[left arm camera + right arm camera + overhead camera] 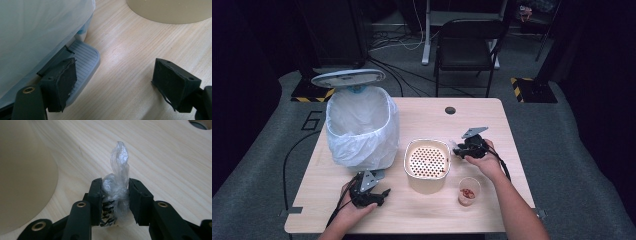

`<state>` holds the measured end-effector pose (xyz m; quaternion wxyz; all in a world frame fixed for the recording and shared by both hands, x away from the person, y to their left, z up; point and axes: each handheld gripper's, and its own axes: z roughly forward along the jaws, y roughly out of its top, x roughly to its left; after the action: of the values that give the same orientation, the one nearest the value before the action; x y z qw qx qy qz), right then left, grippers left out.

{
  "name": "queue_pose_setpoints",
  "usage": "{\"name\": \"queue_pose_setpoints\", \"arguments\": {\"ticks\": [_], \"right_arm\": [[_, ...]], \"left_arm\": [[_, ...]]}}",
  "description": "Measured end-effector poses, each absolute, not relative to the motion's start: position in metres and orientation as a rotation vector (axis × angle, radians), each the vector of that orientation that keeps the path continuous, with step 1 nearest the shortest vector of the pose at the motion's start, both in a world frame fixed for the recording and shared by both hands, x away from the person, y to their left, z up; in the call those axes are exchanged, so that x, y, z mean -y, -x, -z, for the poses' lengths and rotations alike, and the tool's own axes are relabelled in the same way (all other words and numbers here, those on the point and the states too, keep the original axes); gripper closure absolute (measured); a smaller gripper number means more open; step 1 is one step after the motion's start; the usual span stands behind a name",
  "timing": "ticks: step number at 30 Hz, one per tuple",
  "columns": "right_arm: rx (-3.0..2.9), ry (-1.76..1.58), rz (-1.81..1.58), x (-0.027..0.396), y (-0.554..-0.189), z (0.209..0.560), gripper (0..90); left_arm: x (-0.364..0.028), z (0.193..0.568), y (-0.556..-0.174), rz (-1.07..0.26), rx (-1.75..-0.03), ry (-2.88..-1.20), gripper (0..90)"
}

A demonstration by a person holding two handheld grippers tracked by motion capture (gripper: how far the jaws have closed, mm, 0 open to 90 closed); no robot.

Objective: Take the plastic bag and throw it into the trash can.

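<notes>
Looking down from the high view, we see our right tool (460, 148) just right of the beige perforated container (427, 161) on the desk (422, 210), and our left tool (382, 195) near the front edge, below the bin lined with a white bag (359, 125). What it grips is too small to tell there; the right gripper view shows it closed on a crumpled wad of clear plastic (117, 182), pinched between the pads just above the wood. The left gripper view shows our left tool wide open and holding nothing, one pad over the bin's grey foot pedal (83, 58). A small cup with reddish bits (469, 191) stands beside our right forearm.
</notes>
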<state>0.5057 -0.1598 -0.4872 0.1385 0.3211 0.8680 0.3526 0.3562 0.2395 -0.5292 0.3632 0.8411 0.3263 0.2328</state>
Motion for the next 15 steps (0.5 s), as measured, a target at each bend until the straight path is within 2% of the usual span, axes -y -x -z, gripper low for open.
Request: {"name": "queue_pose_setpoints", "arguments": {"ticks": [15], "right_arm": [[-2.423,-0.998,-1.098,0.183,-0.474,0.418,64.7]], "left_arm": [[-0.240,0.529,-0.356,-0.599,-0.841,-2.165,19.2]]}}
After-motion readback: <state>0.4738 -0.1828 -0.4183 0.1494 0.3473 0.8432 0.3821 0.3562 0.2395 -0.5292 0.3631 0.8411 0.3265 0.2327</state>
